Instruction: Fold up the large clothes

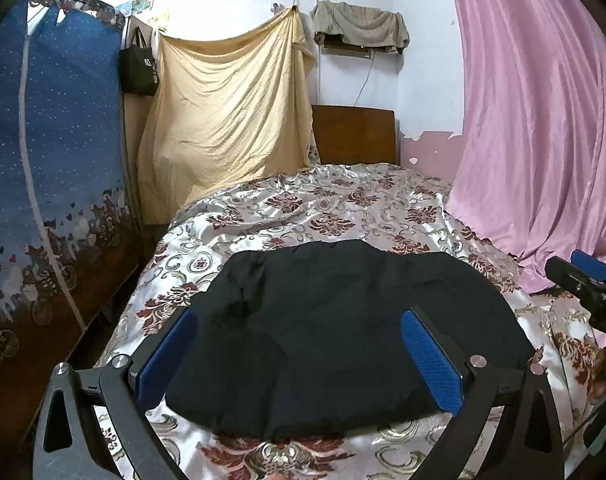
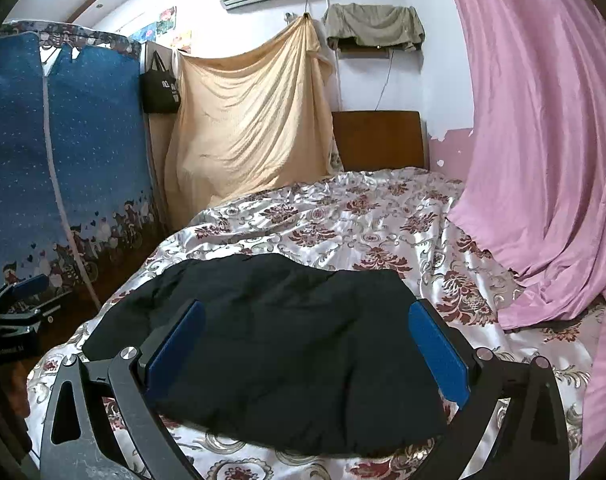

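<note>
While both the left gripper (image 1: 299, 354) and right gripper (image 2: 307, 350) hover spread wide and empty, the black garment (image 1: 335, 332) (limp, probably light) looks best pinched at its near corners.

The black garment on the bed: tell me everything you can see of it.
The black garment is a dark, matte fabric, softly wrinkled, lying flat in a compact, roughly rectangular bundle that looks already folded. It rests on the floral satin bedspread near the bed's near end. No sleeves or fastenings show. The left gripper and right gripper both hang open above it, neither pinching the cloth.
</note>
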Tool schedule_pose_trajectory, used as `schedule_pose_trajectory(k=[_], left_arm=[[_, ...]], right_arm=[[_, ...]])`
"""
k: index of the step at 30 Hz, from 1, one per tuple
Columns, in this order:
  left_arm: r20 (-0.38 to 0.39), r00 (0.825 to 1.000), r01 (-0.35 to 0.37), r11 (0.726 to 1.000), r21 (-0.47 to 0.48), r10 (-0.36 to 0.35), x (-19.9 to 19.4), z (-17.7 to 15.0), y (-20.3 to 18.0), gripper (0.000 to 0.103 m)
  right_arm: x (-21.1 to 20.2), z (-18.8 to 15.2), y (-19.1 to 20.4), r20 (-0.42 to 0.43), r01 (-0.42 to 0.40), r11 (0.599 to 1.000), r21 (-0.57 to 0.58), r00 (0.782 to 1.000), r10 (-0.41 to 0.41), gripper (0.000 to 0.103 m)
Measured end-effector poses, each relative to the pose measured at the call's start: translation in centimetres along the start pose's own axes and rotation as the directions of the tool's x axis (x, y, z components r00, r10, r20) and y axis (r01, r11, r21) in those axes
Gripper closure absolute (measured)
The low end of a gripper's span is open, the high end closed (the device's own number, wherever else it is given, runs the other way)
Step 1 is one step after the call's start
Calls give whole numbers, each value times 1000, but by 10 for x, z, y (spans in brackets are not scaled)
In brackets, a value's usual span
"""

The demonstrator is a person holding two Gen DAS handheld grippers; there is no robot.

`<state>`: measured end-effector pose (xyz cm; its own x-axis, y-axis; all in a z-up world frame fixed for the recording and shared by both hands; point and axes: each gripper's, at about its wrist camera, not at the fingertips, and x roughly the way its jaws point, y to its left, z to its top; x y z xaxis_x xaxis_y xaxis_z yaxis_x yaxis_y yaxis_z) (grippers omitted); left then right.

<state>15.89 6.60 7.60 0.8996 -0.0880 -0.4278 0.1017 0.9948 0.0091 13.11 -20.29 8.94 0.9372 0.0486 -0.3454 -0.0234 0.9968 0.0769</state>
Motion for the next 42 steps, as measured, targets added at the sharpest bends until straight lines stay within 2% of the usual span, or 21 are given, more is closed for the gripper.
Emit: schedule_pose_trajectory(k=[8, 42], left_arm=[[28, 999, -28, 999, -15, 29, -21, -17, 4, 0], [34, 997, -64, 998, 3, 64, -65, -98, 0, 0]], right_arm=[[-23, -16, 16, 47, 6, 1000, -22, 999, -5, 3], [-71, -100, 39, 51, -29, 999, -44, 998, 31, 2]])
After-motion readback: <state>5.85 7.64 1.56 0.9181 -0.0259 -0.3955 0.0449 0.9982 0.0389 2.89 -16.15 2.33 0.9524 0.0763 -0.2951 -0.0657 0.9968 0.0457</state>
